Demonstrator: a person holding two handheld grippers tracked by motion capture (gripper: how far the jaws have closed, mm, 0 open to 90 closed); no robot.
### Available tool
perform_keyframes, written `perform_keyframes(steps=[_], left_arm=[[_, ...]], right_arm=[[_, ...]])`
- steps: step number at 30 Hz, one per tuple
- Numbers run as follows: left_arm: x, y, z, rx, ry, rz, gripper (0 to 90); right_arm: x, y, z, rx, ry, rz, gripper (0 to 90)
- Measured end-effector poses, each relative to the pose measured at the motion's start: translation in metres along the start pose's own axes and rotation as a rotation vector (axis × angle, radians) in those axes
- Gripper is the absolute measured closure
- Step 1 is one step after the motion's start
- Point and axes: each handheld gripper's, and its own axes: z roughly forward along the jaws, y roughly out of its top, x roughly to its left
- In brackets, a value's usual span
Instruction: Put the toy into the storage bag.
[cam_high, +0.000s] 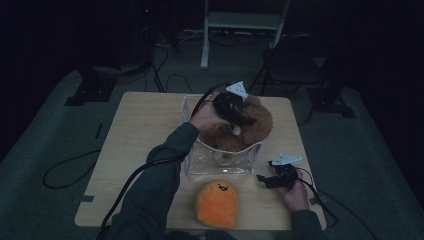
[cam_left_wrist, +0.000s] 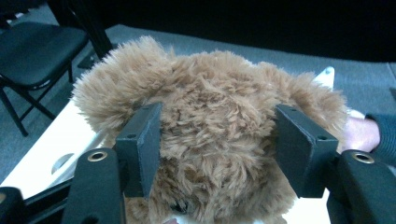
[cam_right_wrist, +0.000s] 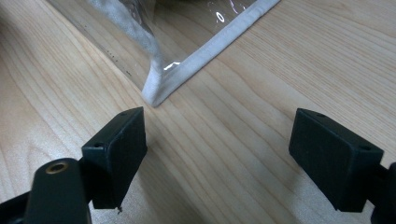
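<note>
My left tool (cam_left_wrist: 215, 140) sits over the brown teddy bear (cam_high: 245, 125), which stands half inside the clear bag (cam_high: 220, 160) at the middle of the surface (cam_high: 145, 125). In the left gripper view the bear's (cam_left_wrist: 210, 116) furry head fills the gap between the pads (cam_left_wrist: 140, 140), and both pads press into the fur, so I read the left tool as clamped on the head. The bear lies straight ahead of it, its long axis running down into the bag, so I judge that the coming move is along that line.

My right tool (cam_high: 265, 179) rests low on the surface beside the bag's near right corner, jaws wide apart on nothing. It is the nearer one to the bag's wall.

The right gripper view gives me the bag's white-edged corner (cam_right_wrist: 163, 88) just ahead of the right tool (cam_right_wrist: 217, 149). The high view adds the orange plush toy (cam_high: 217, 202) in front of the bag.
</note>
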Motion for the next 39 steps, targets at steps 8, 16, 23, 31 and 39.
perform_keyframes(steps=[8,16,23,31,39], left_arm=[[-0.007,-0.002,0.003,0.056,0.003,0.021,40.3],[-0.013,-0.011,0.003,0.067,0.004,0.029,42.8],[-0.019,-0.013,0.005,0.093,0.02,0.058,45.4],[-0.021,-0.016,0.007,0.116,0.029,0.063,46.6],[-0.026,-0.014,0.003,0.124,0.056,0.075,45.1]], right_arm=[[0.0,0.0,0.0,0.0,0.0,0.0,18.3],[0.0,0.0,0.0,0.0,0.0,0.0,18.3],[0.0,0.0,0.0,0.0,0.0,0.0,18.3],[0.0,0.0,0.0,0.0,0.0,0.0,18.3],[0.0,0.0,0.0,0.0,0.0,0.0,18.4]])
